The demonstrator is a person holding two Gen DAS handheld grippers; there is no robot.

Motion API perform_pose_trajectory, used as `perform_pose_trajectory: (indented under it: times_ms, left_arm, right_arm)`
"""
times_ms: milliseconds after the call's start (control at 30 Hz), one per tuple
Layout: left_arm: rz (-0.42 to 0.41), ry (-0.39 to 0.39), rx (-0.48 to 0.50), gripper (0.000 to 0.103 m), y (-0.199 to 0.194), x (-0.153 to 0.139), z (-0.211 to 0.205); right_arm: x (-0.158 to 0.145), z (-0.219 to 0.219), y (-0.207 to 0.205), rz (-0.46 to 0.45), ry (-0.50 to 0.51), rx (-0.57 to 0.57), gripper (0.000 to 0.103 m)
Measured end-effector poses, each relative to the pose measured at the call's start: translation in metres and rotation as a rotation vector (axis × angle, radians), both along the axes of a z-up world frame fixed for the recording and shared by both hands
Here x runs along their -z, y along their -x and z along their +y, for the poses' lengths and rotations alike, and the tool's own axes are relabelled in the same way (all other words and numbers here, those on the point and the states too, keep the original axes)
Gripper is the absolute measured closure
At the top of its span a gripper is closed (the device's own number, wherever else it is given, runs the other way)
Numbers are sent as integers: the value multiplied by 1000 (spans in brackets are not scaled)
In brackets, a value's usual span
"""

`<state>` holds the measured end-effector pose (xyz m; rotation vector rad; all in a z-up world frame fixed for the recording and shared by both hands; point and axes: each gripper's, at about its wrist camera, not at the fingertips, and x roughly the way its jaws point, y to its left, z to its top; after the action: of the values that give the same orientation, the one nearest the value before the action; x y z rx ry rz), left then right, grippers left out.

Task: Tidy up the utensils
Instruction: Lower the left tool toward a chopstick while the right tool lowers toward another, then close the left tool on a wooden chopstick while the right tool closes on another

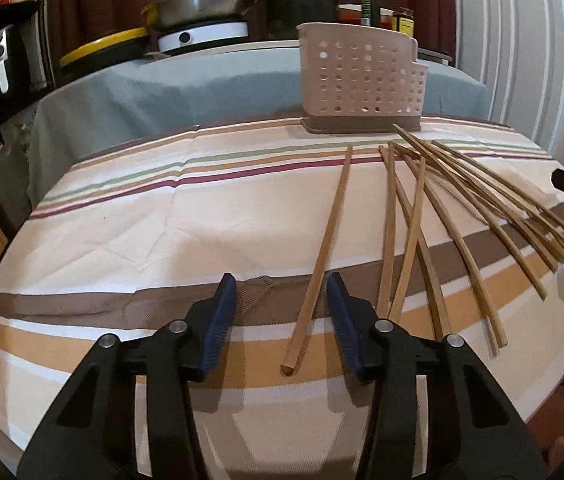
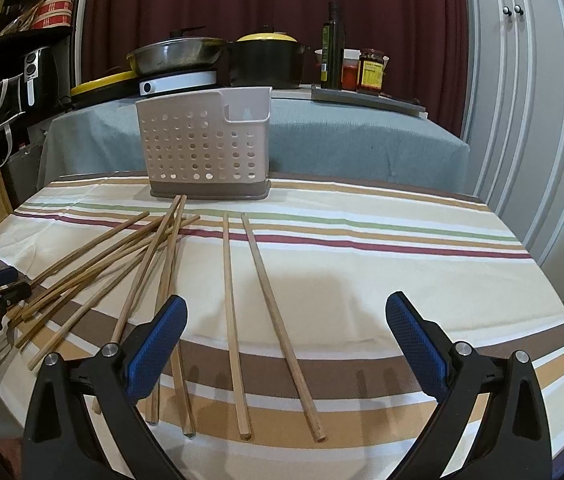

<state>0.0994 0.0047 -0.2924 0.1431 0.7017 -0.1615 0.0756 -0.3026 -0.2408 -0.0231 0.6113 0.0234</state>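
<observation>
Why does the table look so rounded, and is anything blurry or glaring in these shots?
Fisheye lenses: in the left wrist view the striped tablecloth bulges and the chopsticks bow; in the right wrist view the cabinet lines curve. Both have dark corners. Lighting is soft, no strong glare; the right gripper casts faint shadows. Edges smear slightly.

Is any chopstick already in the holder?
No. In the right wrist view the holder shows nothing sticking out of its top, and the chopsticks all lie flat on the tablecloth.
</observation>
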Motion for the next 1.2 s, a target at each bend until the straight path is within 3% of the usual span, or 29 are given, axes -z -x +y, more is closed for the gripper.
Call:
perform_pose_trajectory:
  times_ms: [167,400,433,500,533,633,1000,1200]
  left_arm:
    - [1,34,30,83,6,1,-2]
    - [-3,28,38,91,7,2,-7]
    - [-4,27,37,91,7,2,-7]
    - [-5,32,36,91,8,2,-6]
    - [-6,33,36,91,8,2,-6]
    - [-8,33,35,91,9,2,-6]
    - [-28,40,24,91,11,3,-5]
    - [-42,35,18,91,13,4,-5]
  right_arm:
    - [5,-3,3,5,-15,-6,6]
    - [15,-13,11,4,-57,-4,10]
    - [15,-14,12,6,-63,-6,13]
    - [19,-16,13,20,-74,-13,41]
    - [22,-17,13,28,-78,-13,45]
    - [28,-21,17,35,-94,-16,49]
    - [43,-27,32,-11,-105,-62,82]
    - [48,-23,41,-54,-88,-87,88]
